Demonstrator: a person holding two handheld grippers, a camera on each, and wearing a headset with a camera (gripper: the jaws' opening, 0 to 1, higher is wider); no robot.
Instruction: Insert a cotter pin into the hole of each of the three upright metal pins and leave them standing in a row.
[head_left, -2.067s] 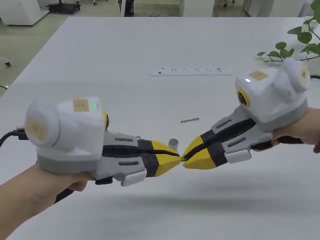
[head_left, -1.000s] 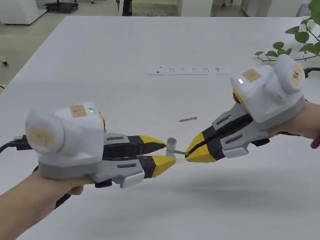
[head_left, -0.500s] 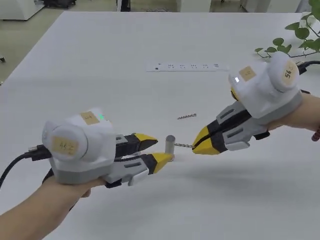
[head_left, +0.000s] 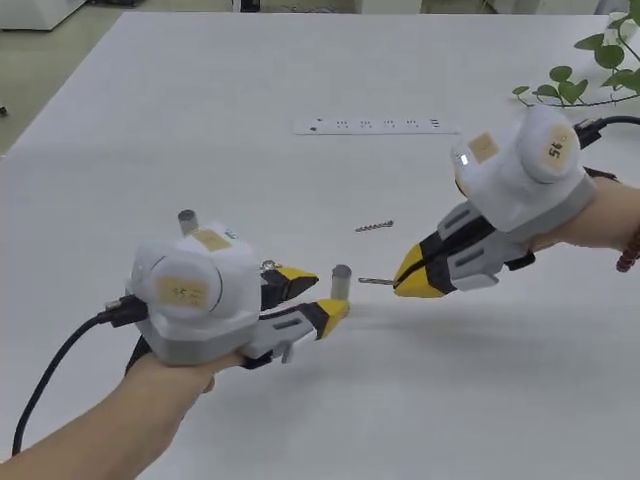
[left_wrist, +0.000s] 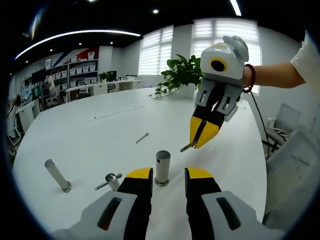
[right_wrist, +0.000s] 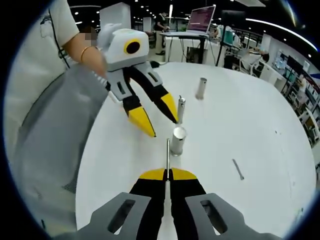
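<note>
A short upright metal pin (head_left: 341, 281) stands on the white table just ahead of my left gripper (head_left: 322, 290), whose jaws are open with the pin (left_wrist: 162, 167) in line with the gap. My right gripper (head_left: 400, 283) is shut on a thin cotter pin (head_left: 375, 282) that points at that metal pin from the right, its tip (right_wrist: 167, 145) close beside the pin (right_wrist: 178, 140). A second metal pin (left_wrist: 113, 180) has a cotter pin through it. The third metal pin (head_left: 187, 221) stands further left.
A loose cotter pin (head_left: 374, 227) lies on the table beyond the grippers. A white power strip (head_left: 375, 126) lies further back. Plant leaves (head_left: 590, 70) reach in at the far right. A black cable (head_left: 60, 370) trails from the left gripper.
The left gripper's jaws have opened and it has drawn back to the left, leaving the metal pin standing on the table. The right gripper still holds the cotter pin near it.
</note>
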